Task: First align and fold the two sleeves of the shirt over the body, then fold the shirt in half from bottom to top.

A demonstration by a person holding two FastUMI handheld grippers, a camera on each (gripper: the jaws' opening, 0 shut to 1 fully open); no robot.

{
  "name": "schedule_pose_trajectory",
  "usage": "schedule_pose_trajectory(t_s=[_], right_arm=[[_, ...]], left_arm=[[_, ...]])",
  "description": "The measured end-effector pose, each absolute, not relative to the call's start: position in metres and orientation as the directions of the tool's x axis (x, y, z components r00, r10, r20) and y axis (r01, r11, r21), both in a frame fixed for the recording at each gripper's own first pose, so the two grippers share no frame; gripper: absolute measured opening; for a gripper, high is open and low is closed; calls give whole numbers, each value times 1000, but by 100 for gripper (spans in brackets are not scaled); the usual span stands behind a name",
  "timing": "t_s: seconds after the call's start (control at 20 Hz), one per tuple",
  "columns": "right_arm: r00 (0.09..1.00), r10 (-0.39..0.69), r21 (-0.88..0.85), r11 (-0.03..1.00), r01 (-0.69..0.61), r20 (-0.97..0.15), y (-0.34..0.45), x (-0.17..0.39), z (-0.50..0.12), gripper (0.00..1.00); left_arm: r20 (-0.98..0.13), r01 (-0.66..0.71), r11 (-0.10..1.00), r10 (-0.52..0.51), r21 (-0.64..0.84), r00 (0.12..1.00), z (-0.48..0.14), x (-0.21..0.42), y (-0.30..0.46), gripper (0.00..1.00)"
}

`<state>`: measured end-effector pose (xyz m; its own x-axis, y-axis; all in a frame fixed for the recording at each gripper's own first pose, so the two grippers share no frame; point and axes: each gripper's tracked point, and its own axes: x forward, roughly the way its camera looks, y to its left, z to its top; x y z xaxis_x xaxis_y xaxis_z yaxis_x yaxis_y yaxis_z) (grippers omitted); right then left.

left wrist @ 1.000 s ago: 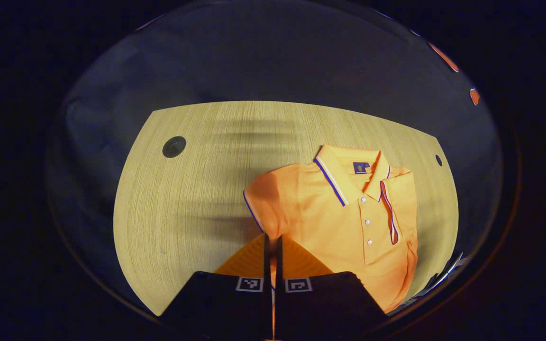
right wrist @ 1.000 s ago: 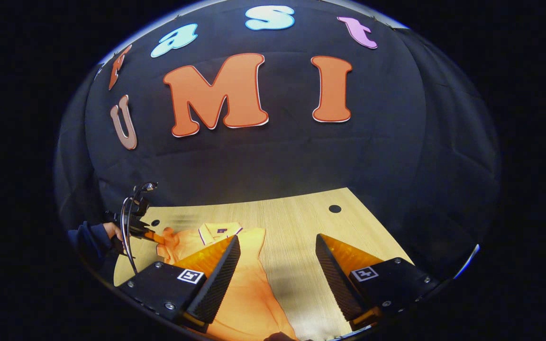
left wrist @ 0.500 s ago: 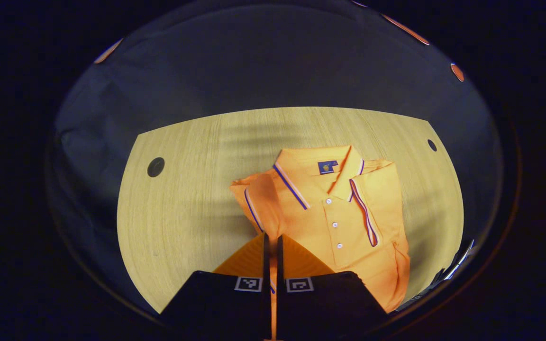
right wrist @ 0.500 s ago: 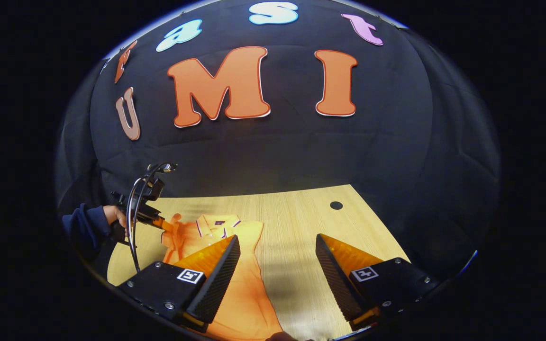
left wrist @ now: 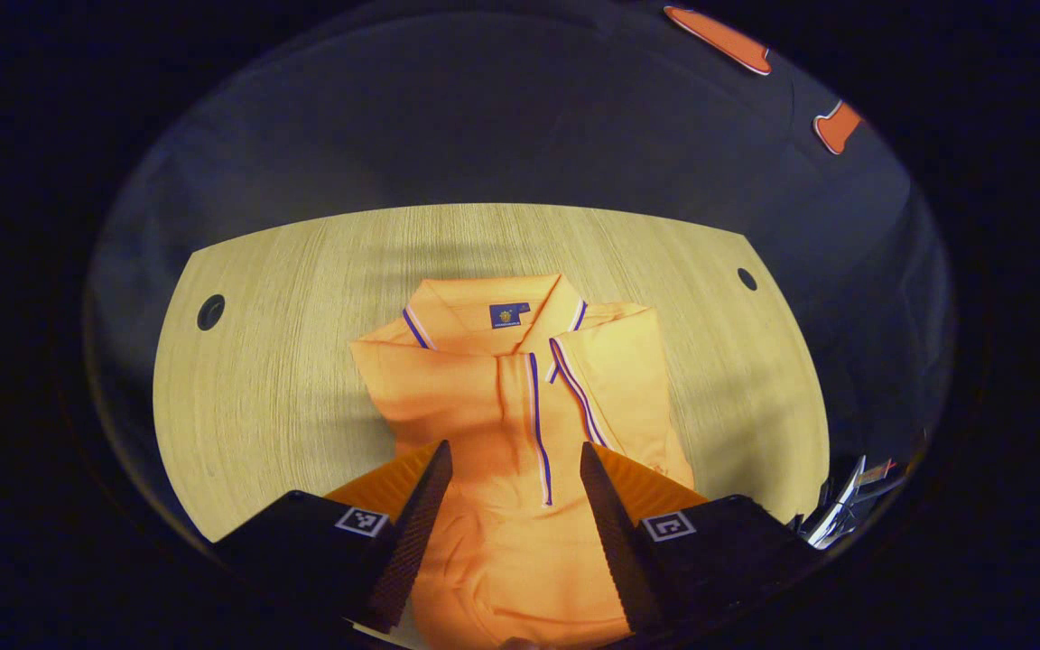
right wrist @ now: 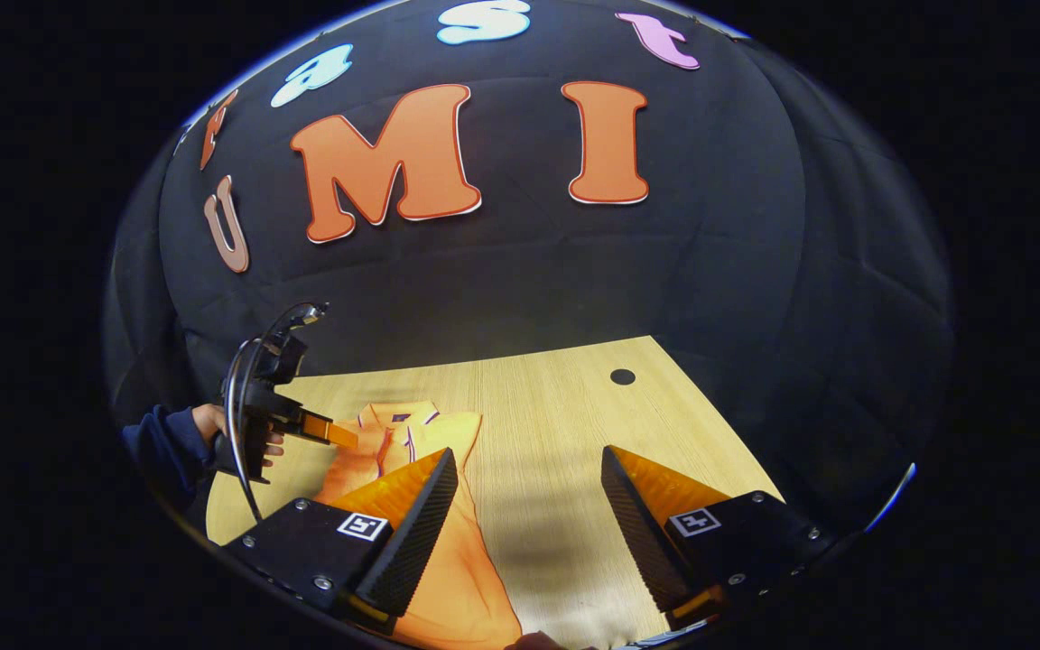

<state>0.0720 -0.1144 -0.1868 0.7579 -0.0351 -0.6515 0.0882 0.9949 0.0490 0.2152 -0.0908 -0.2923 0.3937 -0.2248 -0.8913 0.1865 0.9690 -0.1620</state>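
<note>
Item: orange polo shirt (left wrist: 520,424), lying flat on the wooden table (left wrist: 285,307), front up, both sleeves folded in over the body. Its long axis is running from my side of the table toward the far edge, with the collar (left wrist: 493,311) pointing away from me at the booth wall and the hem end passing out of sight beneath my fingers. Edges: the left fold of the shirt is showing bare wood beside it out to a round hole (left wrist: 210,311) near the table's left end; the right fold is sitting nearer the table's right end, where a second, smaller hole (left wrist: 747,278) is lying near the far corner. A strip of bare wood is separating the collar from the far edge. Left gripper (left wrist: 513,460): I am holding it over the shirt's middle, fingers spread apart and gripping nothing, the striped placket running between them; whether the tips are touching the cloth I cannot tell. Right gripper (right wrist: 529,474): I am holding it fingers wide apart and empty, over bare wood just to the right of the shirt (right wrist: 412,451), with open table stretching ahead to the far edge. In the right gripper view, the left gripper (right wrist: 339,435) is showing farther off over the shirt, held by a hand (right wrist: 213,424) in a dark sleeve (right wrist: 154,447).
</note>
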Motion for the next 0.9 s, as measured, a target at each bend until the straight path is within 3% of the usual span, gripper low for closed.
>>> schedule_pose_trajectory(t_s=[0.2, 0.3, 0.5, 0.75, 0.9], right_arm=[[824, 6, 59, 998, 34, -567, -102, 90, -172, 98], [874, 66, 78, 996, -33, -481, -86, 101, -154, 97], [908, 168, 86, 986, -146, -383, -58, 107, -132, 97], [925, 232, 92, 973, -214, -302, -26, 89, -99, 97], [945, 210, 66, 978, -200, -249, -12, 72, -82, 97]], left_arm=[[-794, 147, 977, -210, -153, 571, -243, 197, -62, 90], [-675, 121, 988, -154, -96, 721, -197, 182, -40, 96], [-460, 50, 998, -62, -40, 886, -111, 139, -18, 96], [-191, 5, 1000, -3, 7, 982, -32, 83, -3, 96], [-76, 45, 999, -44, 19, 996, 9, 44, -1, 98]])
